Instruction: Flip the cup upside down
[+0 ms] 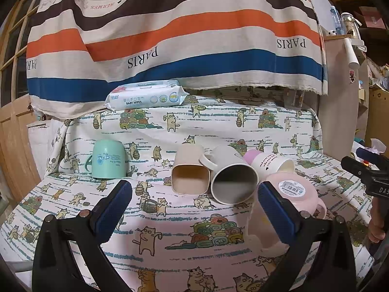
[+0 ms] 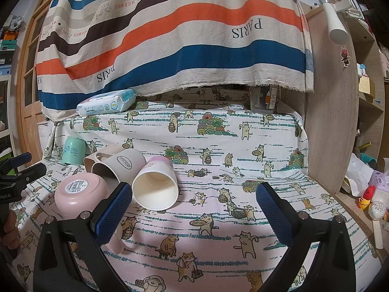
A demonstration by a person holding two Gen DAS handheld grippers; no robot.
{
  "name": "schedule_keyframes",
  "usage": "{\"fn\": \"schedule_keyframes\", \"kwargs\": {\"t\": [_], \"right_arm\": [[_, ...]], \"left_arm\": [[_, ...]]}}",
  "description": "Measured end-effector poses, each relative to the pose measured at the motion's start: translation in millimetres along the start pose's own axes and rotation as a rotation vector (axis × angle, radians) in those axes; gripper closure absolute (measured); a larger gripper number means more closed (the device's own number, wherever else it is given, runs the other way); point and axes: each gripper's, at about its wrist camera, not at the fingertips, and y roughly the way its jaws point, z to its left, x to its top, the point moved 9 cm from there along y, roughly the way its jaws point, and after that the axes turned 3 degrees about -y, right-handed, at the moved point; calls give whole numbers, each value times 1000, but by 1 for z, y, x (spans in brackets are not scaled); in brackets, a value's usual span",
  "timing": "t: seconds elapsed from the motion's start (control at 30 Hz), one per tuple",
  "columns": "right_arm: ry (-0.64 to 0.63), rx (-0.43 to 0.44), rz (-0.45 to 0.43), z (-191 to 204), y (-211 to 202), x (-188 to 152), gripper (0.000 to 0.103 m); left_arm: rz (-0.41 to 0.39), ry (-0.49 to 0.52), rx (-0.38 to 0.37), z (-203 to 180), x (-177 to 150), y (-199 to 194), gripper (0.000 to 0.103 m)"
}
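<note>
Several cups sit on the cat-print cloth. A mint cup stands upside down at the left. A beige square cup, a grey mug and a white cup with a pink base lie on their sides, mouths toward me. A pink mug stands upside down, barcode label up, beside my left gripper's right finger. My left gripper is open and empty. My right gripper is open and empty; the white cup lies just ahead of its left finger, the pink mug further left.
A pack of baby wipes lies at the back on a raised ledge under a striped hanging cloth. A wooden panel bounds the right side, with toys and clutter beyond. A wooden door is at the left.
</note>
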Motion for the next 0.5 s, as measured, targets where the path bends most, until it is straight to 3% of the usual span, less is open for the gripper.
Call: {"fn": "schedule_keyframes", "kwargs": {"t": [0.5], "right_arm": [[0, 0, 0, 0, 0, 0, 0]], "left_arm": [[2, 0, 0, -1, -1, 0, 0]]}}
